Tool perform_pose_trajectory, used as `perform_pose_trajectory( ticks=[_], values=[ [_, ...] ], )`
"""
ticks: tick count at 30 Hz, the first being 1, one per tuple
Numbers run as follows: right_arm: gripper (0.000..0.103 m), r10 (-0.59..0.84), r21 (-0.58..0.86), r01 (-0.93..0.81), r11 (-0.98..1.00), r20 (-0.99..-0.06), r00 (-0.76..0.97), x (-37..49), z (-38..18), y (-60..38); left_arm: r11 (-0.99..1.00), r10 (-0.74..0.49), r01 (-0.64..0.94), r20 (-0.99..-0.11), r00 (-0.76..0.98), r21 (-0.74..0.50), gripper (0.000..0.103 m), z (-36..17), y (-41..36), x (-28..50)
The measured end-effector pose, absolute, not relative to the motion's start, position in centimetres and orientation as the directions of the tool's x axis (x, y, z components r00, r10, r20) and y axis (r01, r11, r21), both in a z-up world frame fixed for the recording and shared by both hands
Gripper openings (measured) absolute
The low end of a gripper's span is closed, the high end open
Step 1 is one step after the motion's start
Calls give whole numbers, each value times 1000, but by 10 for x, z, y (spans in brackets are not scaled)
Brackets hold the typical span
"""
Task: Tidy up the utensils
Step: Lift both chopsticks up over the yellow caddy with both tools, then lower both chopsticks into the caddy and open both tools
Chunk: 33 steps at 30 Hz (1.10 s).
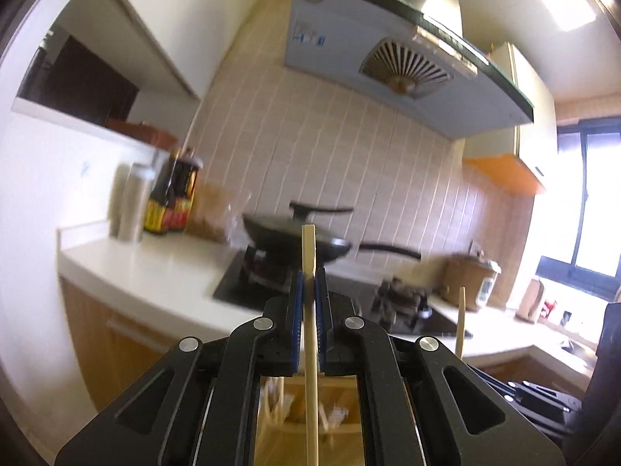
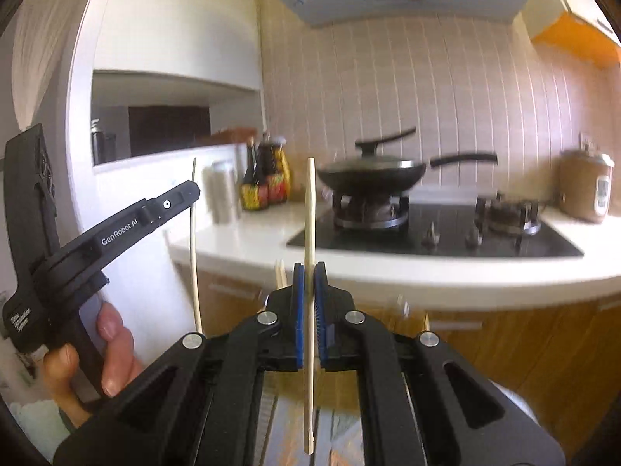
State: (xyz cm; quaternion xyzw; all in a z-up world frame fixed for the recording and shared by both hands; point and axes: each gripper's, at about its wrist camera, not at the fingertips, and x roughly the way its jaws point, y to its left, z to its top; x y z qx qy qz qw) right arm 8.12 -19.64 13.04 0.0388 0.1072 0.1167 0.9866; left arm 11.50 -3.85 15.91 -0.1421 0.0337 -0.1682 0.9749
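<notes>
My left gripper point(image 1: 309, 275) is shut on a pale wooden chopstick point(image 1: 309, 244), held upright in the air; its lower end runs down between the arms. Below it a wooden holder point(image 1: 341, 404) with more sticks shows, blurred. My right gripper point(image 2: 309, 270) is shut on a second wooden chopstick point(image 2: 309, 202), also upright. In the right wrist view the left gripper point(image 2: 186, 194) appears at the left, held by a hand, with its chopstick point(image 2: 194, 264) standing up. The right gripper's chopstick tip point(image 1: 460, 318) shows in the left wrist view.
A white counter point(image 2: 388, 272) carries a black gas hob point(image 2: 446, 233) with a lidded black pan point(image 2: 372, 174). Sauce bottles point(image 2: 266, 178) and a steel canister point(image 2: 223, 190) stand at the left, a brown cooker point(image 2: 586, 190) at the right. A range hood point(image 1: 388, 62) hangs above.
</notes>
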Motion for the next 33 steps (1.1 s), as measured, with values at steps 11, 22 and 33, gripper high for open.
perform_pose_trajectory(
  ticks=[11,22,33],
  values=[
    [4,170,42,-166,985,-117,979,171,131,-199,913,-268,270,51,962,-304,4,153,-56,189],
    [4,138,-60,-146,987,-122,983,190,89,-190,925,-240,223,-17,971,-309,4,111,-53,215],
    [27,178,-53,-192,980,-199,964,160,84,-195,936,-282,269,-24,959,-228,21,113,-42,181]
  ],
)
